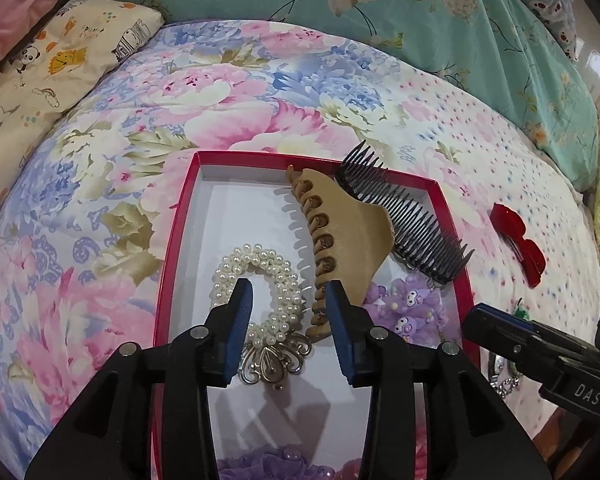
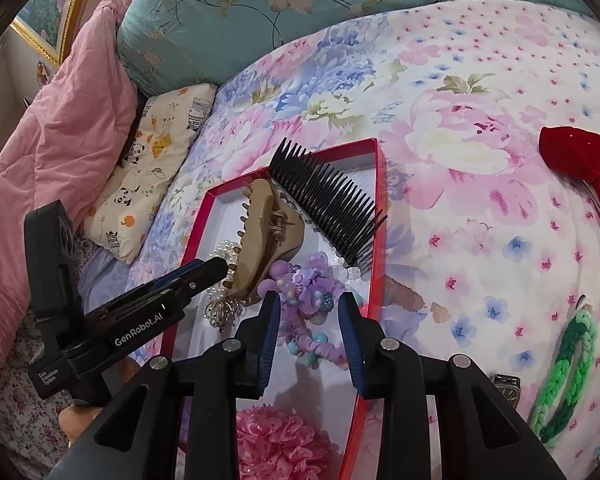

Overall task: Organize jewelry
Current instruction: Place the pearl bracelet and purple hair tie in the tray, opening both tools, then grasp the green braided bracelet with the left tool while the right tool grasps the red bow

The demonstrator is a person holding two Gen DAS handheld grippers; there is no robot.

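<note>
Holding the left gripper (image 1: 289,292) spread above the pearl hair tie (image 1: 260,258) inside the red box (image 1: 179,216), pinching nothing. Keeping the right gripper (image 2: 310,304) spread as well, over the purple character scrunchie (image 2: 300,284), pads apparently not pressing on it.

Seeing most of the pieces lying in the box already: the tan claw clip (image 1: 348,228) tilting across the middle, the black comb (image 1: 412,216) leaning over the far rim, half out. Leaving the red bow clip (image 1: 518,240), the green braided band (image 2: 568,364) and what looks like a wristwatch (image 2: 508,390) out on the floral bedspread (image 1: 260,92).

Risking, judging from this:
- nudging the claw clip with the left gripper's right finger, sitting just beside it, and toppling it onto the pearls;
- jolting the comb off the rim and onto the bed, since it is resting there loosely;
- pressing down on the box and tipping it, the bedding underneath probably being soft;
- bumping one gripper against the other, both crowding the same near end of the box;
- snagging the scrunchie's beads while closing on it and dragging neighbouring pieces out.
</note>
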